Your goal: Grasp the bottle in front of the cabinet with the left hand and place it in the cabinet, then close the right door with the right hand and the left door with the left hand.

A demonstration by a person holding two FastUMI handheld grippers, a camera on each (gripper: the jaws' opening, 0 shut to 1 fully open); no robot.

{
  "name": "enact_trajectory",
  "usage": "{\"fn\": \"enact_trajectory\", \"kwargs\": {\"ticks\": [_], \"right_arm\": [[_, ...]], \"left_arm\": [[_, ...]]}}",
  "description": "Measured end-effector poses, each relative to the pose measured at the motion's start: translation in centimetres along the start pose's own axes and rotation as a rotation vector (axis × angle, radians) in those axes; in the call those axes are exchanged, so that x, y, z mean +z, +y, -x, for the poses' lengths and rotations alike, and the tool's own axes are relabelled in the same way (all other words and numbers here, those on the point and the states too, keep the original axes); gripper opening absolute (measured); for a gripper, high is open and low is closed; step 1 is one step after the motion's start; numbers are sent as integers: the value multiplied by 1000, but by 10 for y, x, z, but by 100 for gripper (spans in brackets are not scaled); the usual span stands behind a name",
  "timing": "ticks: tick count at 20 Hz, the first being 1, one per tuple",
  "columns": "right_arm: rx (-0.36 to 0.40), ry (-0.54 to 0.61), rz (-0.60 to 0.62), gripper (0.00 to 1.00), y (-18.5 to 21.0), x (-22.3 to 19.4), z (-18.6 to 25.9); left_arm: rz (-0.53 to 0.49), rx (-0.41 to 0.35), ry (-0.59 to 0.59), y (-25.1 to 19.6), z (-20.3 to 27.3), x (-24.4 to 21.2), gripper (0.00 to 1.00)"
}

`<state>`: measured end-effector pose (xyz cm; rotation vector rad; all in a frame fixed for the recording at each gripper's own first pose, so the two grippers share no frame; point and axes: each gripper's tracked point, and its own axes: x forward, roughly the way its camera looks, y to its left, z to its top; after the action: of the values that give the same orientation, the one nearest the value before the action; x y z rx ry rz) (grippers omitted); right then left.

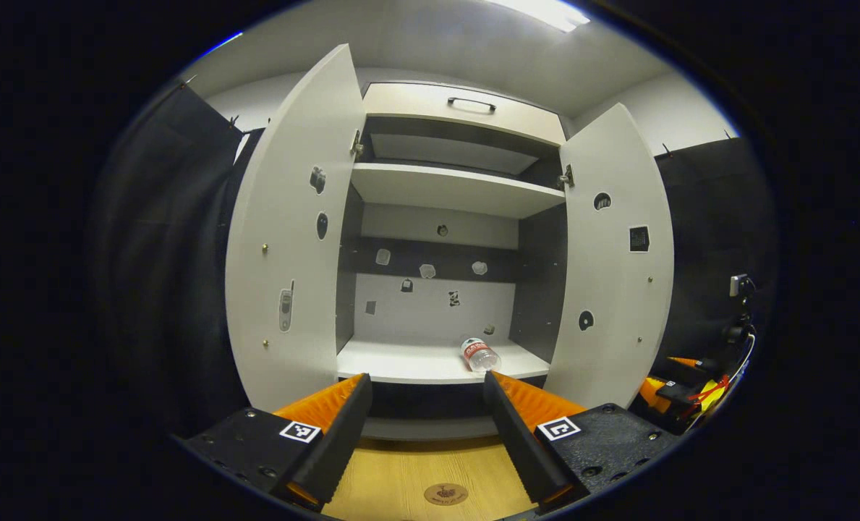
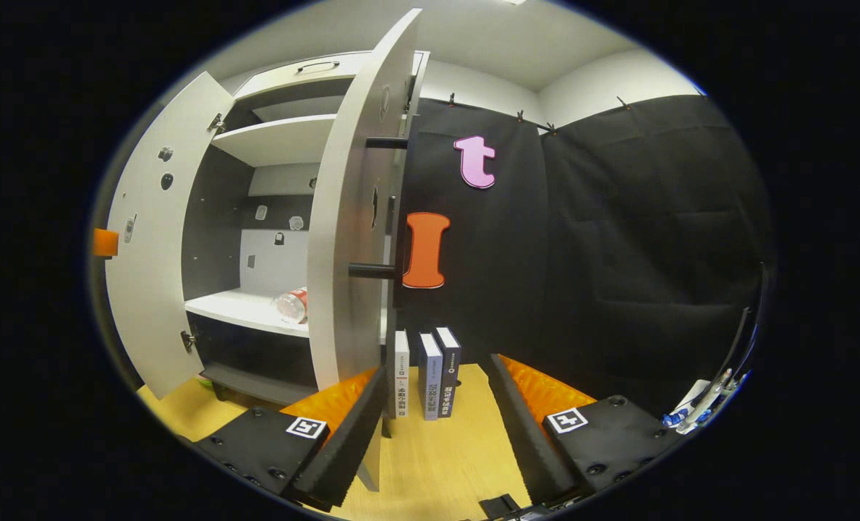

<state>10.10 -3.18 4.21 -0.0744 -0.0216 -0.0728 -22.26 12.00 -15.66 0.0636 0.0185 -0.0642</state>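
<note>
Counting now: one cabinet [image 1: 444, 188], two doors standing open — left door [image 1: 288, 239], right door [image 1: 614, 253]. One bottle [image 1: 479, 354] lying on the lower shelf. Three books [image 2: 427, 373] standing upright on the table [image 2: 437, 449].

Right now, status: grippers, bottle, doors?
Left gripper open, empty. Right gripper open, by right door edge. Bottle lying on cabinet's lower shelf. Both doors open; nothing blocking.
</note>
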Motion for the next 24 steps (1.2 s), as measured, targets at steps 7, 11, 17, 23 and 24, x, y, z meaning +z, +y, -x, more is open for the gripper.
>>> {"fn": "enact_trajectory", "kwargs": {"ticks": [7,11,17,23,24], "right_arm": [[82,-7,25,88,60,4,-5],[128,-20,24,95,87,7,-12],[156,-28,18,95,112,8,-37],[200,-34,19,95,149,8,-80],[220,-28,14,95,159,7,-87]], "left_arm": [[23,53,-19,43,16,6,93],[10,77,-35,56,24,12,95],[26,90,-32,70,28,12,95],[35,113,-37,78,33,15,95],[40,120,-36,79,33,15,95]]}}
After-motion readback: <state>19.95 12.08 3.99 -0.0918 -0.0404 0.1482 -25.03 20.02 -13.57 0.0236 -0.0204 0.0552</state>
